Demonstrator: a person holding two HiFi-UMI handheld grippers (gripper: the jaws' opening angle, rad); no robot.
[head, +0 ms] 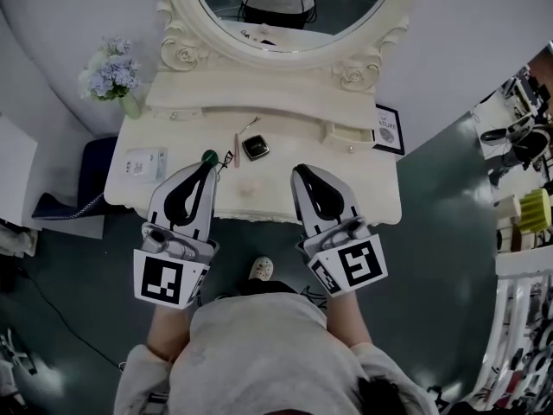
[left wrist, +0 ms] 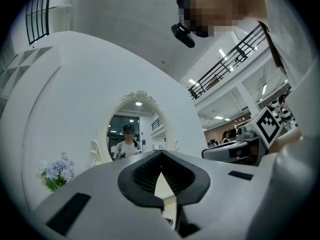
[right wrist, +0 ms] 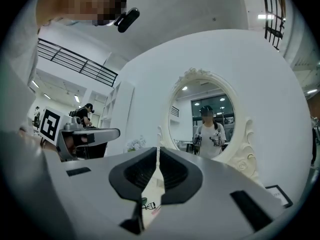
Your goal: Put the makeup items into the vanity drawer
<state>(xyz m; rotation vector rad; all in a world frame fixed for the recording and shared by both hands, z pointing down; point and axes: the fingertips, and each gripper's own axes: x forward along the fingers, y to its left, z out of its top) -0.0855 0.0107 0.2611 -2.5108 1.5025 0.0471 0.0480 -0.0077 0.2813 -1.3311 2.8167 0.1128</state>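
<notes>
Cream desk (head: 371, 199) against the far wall, oval mirror (head: 294, 24) above it. Over the near edge, left gripper (head: 207, 168) and right gripper (head: 302, 173), well apart, both clenched on nothing. Flowers (head: 111, 72) at the far left corner, frame (head: 387, 130) at far right. Small drawer (head: 346, 135) far right, seemingly slightly out. Makeup lies on the desk between the gripper tips: compact (head: 255, 148), curler (head: 228, 157), thin stick (head: 237, 150), and green-capped item (head: 209, 156) just beside the left tip.
</notes>
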